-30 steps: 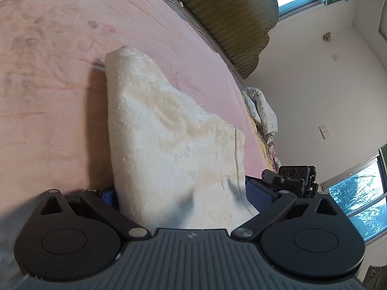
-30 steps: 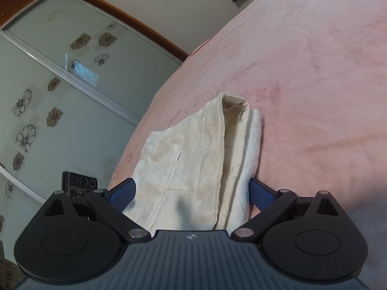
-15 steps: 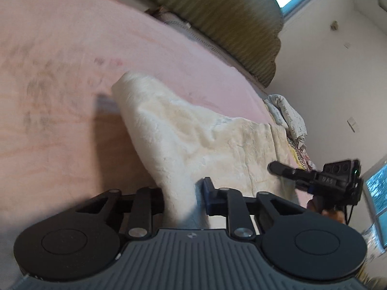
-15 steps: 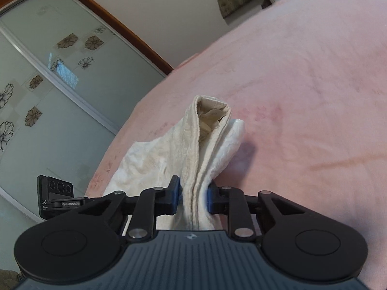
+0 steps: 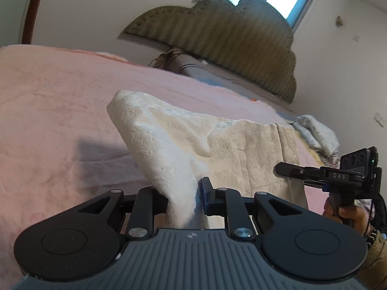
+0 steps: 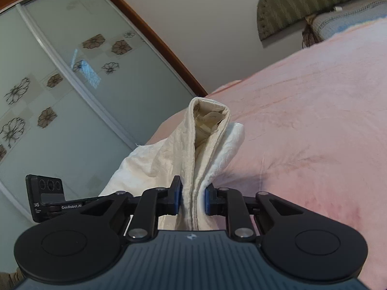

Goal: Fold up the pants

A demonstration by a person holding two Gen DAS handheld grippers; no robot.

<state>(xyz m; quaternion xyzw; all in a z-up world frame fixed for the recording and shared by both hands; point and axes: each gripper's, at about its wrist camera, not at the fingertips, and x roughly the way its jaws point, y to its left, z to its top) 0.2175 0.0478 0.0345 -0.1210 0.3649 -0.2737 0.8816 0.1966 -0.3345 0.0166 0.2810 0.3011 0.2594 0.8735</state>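
The cream textured pants (image 5: 193,140) lie partly folded on the pink bedspread (image 5: 48,111). My left gripper (image 5: 183,195) is shut on the near edge of the pants and holds it lifted off the bed. My right gripper (image 6: 192,197) is shut on the other near edge of the pants (image 6: 208,140), by the open waistband with its label. Each gripper shows in the other's view, the right one (image 5: 283,168) to the right, the left one (image 6: 48,200) to the left. The far fold still rests on the bed.
A green padded headboard (image 5: 217,29) and a grey pillow edge (image 5: 208,72) stand at the far end. A rumpled pale cloth (image 5: 316,133) lies at the bed's right edge. Sliding wardrobe doors with flower prints (image 6: 60,84) stand on the left side.
Both grippers closed on the near edge of the pants and lifted it up off the bed. The cameras tilted upward toward the headboard and wall.
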